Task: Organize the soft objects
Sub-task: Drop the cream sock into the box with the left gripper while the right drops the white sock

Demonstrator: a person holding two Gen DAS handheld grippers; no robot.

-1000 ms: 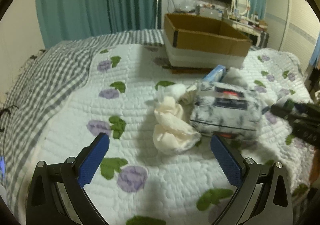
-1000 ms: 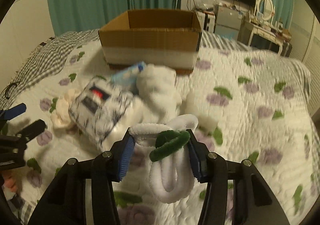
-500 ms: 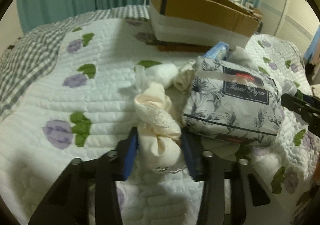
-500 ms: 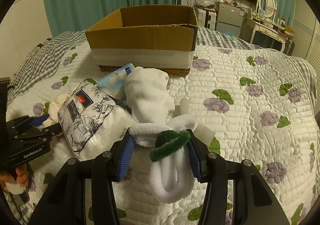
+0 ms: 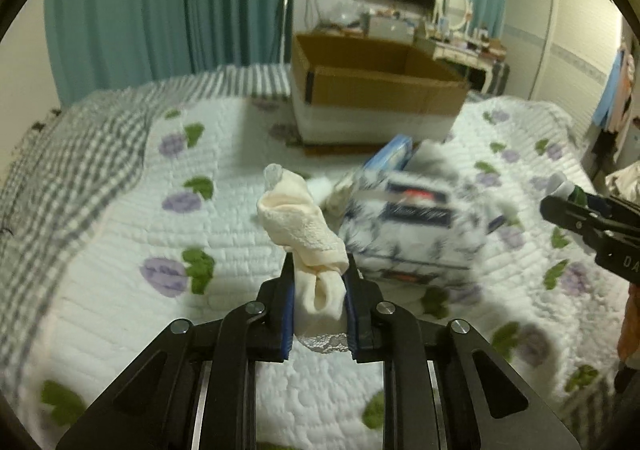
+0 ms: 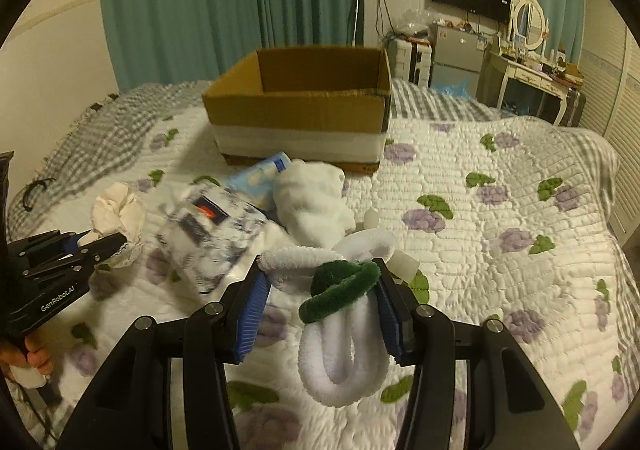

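My left gripper (image 5: 318, 270) is shut on a cream lace-trimmed sock (image 5: 304, 226) and holds it above the quilt; it also shows in the right wrist view (image 6: 116, 210). My right gripper (image 6: 320, 290) is shut on a white fuzzy sock with a green cuff (image 6: 340, 290), also above the quilt. An open cardboard box (image 6: 300, 110) stands at the back of the bed; it also shows in the left wrist view (image 5: 372, 90). A floral tissue pack (image 5: 416, 226), a blue packet (image 6: 260, 174) and a white fluffy sock (image 6: 312, 198) lie in front of the box.
The bed carries a white quilt with purple flowers (image 6: 500, 210) and a grey checked blanket (image 5: 72, 162) at the left. Teal curtains, a TV, a fridge and a dressing table stand behind the bed. A small white block (image 6: 404, 264) lies near my right gripper.
My left gripper closed on the cream sock and lifted it off the quilt. My right gripper kept hold of the white and green sock and rose a little.
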